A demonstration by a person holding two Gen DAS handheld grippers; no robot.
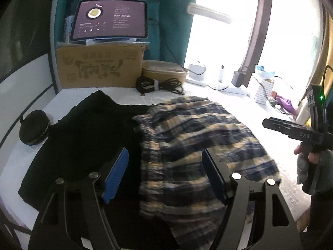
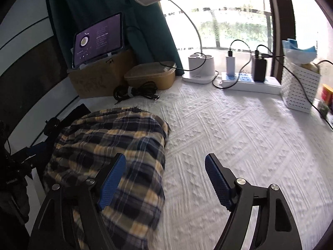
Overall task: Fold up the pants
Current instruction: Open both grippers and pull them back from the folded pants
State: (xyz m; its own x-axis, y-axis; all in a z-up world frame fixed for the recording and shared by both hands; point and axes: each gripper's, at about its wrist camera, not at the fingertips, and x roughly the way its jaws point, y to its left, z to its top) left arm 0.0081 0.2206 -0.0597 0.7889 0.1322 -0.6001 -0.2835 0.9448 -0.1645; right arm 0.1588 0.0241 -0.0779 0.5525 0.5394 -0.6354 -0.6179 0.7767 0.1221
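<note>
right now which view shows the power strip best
The right wrist view: the power strip lies unobstructed by the window, with a white and a black charger plugged in. In the left wrist view only a washed-out sliver shows beyond the plaid pants.

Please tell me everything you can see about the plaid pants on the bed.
The plaid pants are soft woven cloth, checked in dark navy, yellow and white. They lie folded into a rumpled, layered bundle on the white textured bedspread. In the left wrist view their left edge seems to overlap a black garment. Nothing grips them: the left gripper and right gripper both hover open above.
</note>
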